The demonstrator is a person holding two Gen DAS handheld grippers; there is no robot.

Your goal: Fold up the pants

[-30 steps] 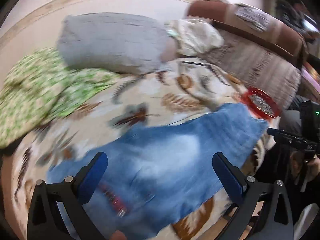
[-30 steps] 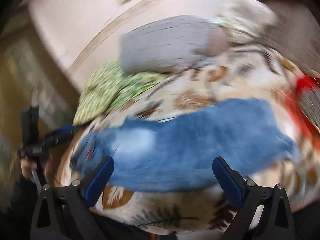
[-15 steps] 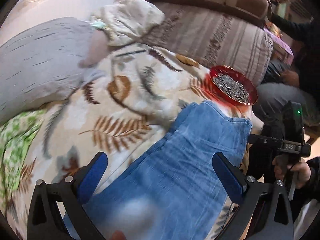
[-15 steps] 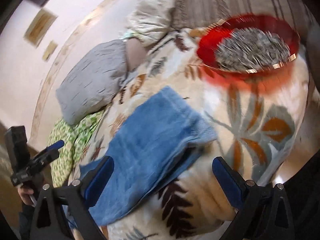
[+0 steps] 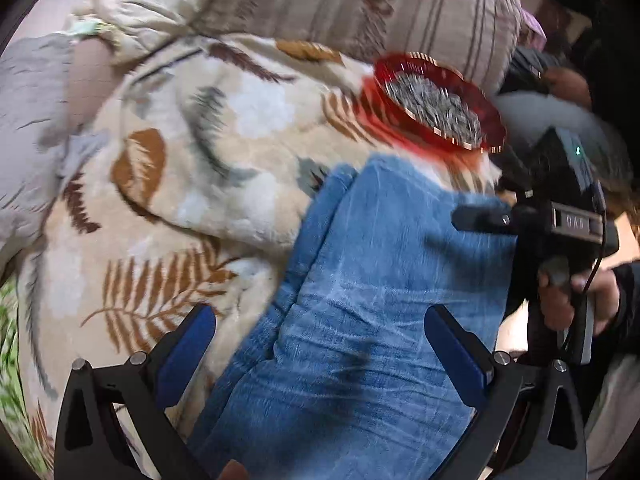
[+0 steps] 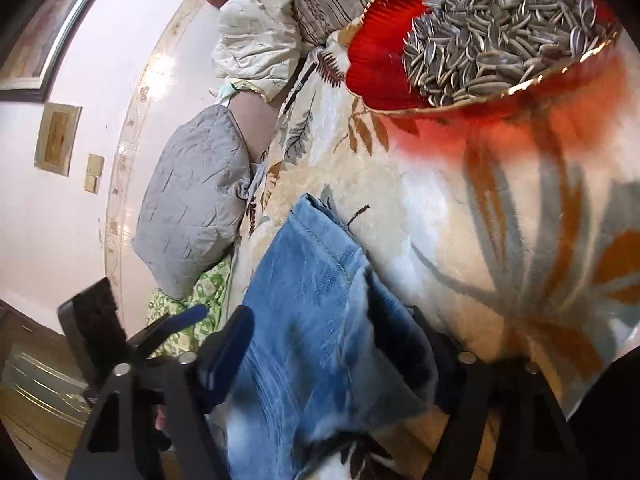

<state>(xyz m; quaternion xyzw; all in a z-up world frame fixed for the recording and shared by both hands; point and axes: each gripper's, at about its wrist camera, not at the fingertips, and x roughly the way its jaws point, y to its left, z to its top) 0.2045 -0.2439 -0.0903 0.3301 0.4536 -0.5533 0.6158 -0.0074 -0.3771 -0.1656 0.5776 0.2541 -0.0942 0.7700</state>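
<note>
Right gripper [image 6: 340, 360], jaws closing around the pants [image 6: 316, 304] hem end; legs run lengthwise away toward the open left gripper [image 5: 320, 352].

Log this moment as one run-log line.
stage: gripping leg end | jeans: flat on leaf-print blanket | right gripper: closing, denim between fingers | left gripper: open over jeans | seed bowl: near hem

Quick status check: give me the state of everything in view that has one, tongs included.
Blue denim pants: lying on the leaf-patterned blanket, legs stacked, not yet folded short.
Red glass bowl: upright on the blanket, full of sunflower seeds.
Left tongs: open, over the pants.
Right tongs: closing around the hem end of the pants.
Grey pillow: resting at the blanket's far edge.
</note>
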